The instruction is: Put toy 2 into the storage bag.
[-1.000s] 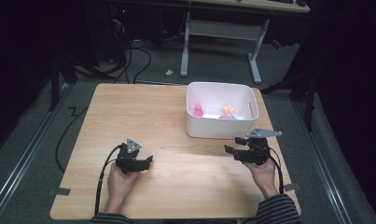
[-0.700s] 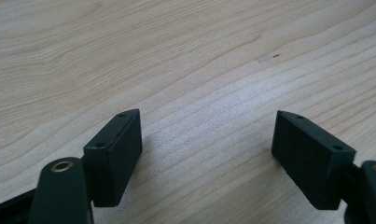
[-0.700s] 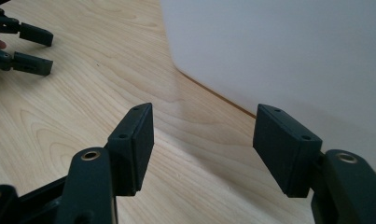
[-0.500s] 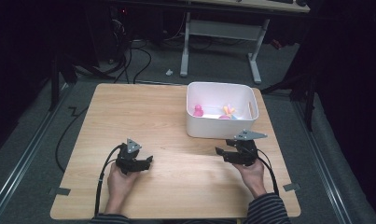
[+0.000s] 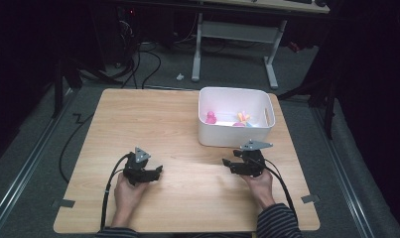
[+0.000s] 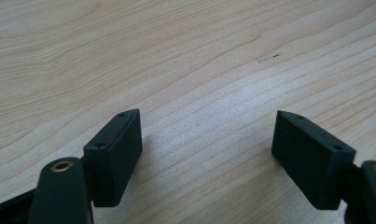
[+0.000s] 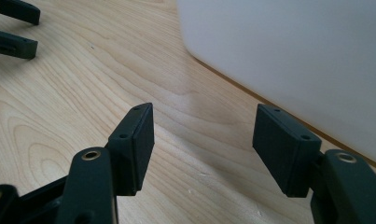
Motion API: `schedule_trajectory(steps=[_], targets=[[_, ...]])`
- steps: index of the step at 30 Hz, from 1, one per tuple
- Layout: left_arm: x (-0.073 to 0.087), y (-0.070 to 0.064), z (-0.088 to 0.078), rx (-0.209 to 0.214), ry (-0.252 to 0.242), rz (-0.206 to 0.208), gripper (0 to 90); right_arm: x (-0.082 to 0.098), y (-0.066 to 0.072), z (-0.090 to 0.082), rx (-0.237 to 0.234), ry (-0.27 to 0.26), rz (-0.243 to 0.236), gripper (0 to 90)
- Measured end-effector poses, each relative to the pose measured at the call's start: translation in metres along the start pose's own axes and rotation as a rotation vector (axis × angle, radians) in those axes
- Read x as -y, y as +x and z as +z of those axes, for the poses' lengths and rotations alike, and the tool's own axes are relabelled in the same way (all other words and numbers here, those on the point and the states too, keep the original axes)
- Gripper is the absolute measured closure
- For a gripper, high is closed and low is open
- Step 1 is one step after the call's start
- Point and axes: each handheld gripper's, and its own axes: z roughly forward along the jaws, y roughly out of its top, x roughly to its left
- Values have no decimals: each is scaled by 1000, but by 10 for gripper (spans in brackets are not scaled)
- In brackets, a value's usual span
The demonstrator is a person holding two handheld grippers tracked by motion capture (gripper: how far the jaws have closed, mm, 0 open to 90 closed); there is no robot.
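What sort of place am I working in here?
Probably a lab or workshop recording station. A bare wooden table stands on grey carpet, cables trail across the floor behind it, and an adjustable desk frame stands beyond. A white bin of small toys sits on the table.

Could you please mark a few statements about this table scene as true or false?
1. A white bin stands on the table. True.
2. The left gripper holds a pink toy. False: its fingers stand apart over bare wood, with nothing between them.
3. A pink toy lies in the bin. True.
4. The right gripper reaches into the bin. False: it is low over the table, just in front of the bin's near wall.
5. The right gripper is empty. True.
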Motion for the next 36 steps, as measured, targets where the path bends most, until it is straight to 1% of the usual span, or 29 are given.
schedule_trajectory(steps=[2,3,6,7,9,10,12,13,16,22,28,33,36], targets=[[0,0,0,0,0,0,247,1,1,1,9,3,-2,389],[0,0,0,0,0,0,248,1,1,2,15,5,-14,389],[0,0,0,0,0,0,248,3,2,5,75,24,-56,389],[0,0,0,0,0,0,247,3,2,6,87,28,-62,390],[0,0,0,1,0,-1,247,4,0,7,87,33,-53,391],[0,0,0,1,0,-1,248,5,-1,9,92,24,-50,393],[0,0,0,1,1,0,249,7,-3,10,95,26,-38,393],[0,0,0,1,1,0,249,11,-5,12,92,31,-20,393],[0,0,0,1,-1,-1,249,17,-9,16,95,48,0,393],[0,0,0,0,-1,0,249,21,-11,19,107,67,-2,388],[0,0,0,3,0,-2,252,26,-12,23,116,76,9,380],[0,0,0,3,0,-2,252,29,-12,25,118,70,14,367],[0,0,0,2,1,-2,252,30,-11,27,119,69,-11,320]])
